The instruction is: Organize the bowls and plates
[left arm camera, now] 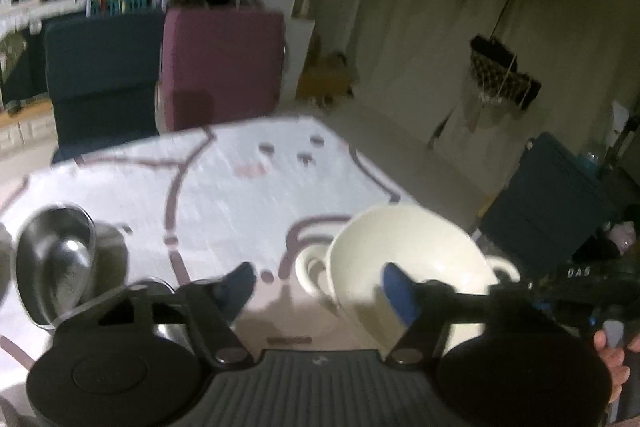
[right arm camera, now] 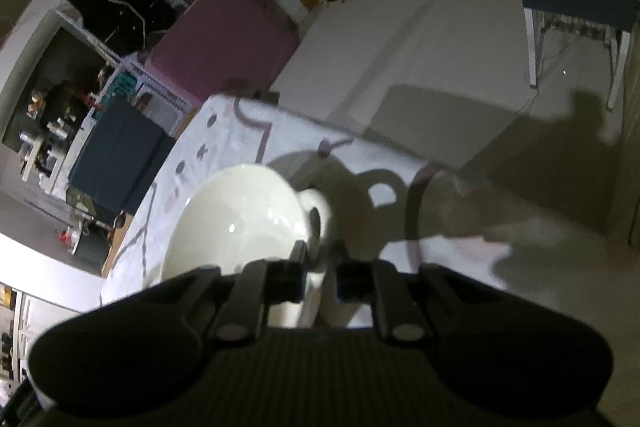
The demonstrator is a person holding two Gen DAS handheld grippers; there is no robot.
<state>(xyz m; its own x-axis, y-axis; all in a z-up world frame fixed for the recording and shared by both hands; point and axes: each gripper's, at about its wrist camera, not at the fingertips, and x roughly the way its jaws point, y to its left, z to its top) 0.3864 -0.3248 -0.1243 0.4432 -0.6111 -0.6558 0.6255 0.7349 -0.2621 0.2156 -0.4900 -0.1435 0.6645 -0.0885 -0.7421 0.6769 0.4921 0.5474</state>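
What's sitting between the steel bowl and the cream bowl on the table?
Only bare patterned tablecloth; in the left wrist view nothing stands between the steel bowl and the cream bowl except the open left gripper in front.

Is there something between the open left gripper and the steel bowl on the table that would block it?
Nothing visible blocks it. The left gripper is open and holds nothing; the steel bowl lies tilted just beyond its left finger, with only the tablecloth between. The cream bowl, gripped at one handle by the right gripper, is on the other side.

Two-handled bowl (left arm camera: 404, 259) on the table (left arm camera: 240, 195), right of the metal bowl (left arm camera: 56, 263).
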